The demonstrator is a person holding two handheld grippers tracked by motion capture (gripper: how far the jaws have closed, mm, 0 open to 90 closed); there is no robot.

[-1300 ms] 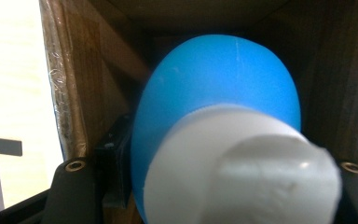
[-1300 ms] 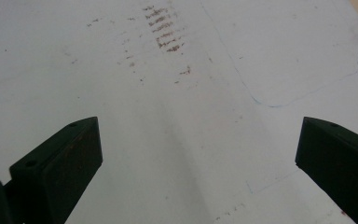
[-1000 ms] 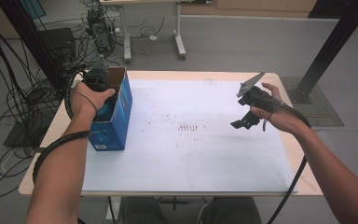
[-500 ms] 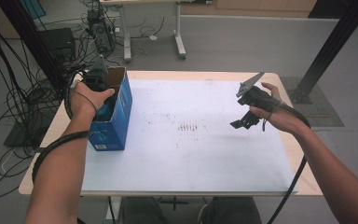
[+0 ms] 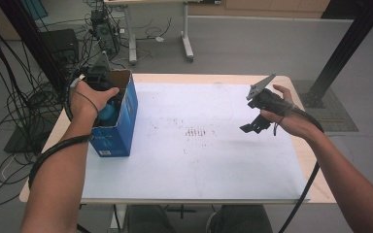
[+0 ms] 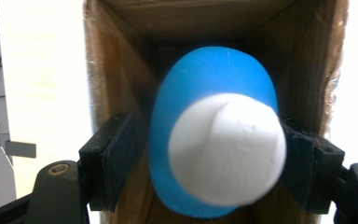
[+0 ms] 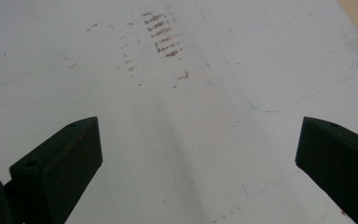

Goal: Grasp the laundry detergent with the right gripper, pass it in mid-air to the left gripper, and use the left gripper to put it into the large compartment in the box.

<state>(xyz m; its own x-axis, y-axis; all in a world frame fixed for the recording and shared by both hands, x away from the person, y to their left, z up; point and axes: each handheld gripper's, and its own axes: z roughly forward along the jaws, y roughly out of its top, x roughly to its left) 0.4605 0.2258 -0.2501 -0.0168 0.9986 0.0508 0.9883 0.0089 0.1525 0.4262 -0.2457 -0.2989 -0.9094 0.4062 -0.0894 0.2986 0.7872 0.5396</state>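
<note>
An open-topped blue cardboard box point(image 5: 119, 131) stands at the table's left. My left gripper point(image 5: 110, 104) reaches down into it. In the left gripper view a blue rounded object with a white end point(image 6: 223, 149) sits between the jaws of the left gripper point(image 6: 209, 144), inside the brown box walls point(image 6: 121, 70). The jaws have just been opening. The left pad stands off the object, and the right pad is at its edge. My right gripper point(image 5: 253, 124) hovers over the table's right side, open wide with nothing between its jaws point(image 7: 198, 135).
A white sheet point(image 5: 199, 165) covers most of the wooden table and bears faint brownish scribbles point(image 5: 194, 132) near its middle point(image 7: 163, 37). Cables, a dark stand and another table's legs are on the floor behind.
</note>
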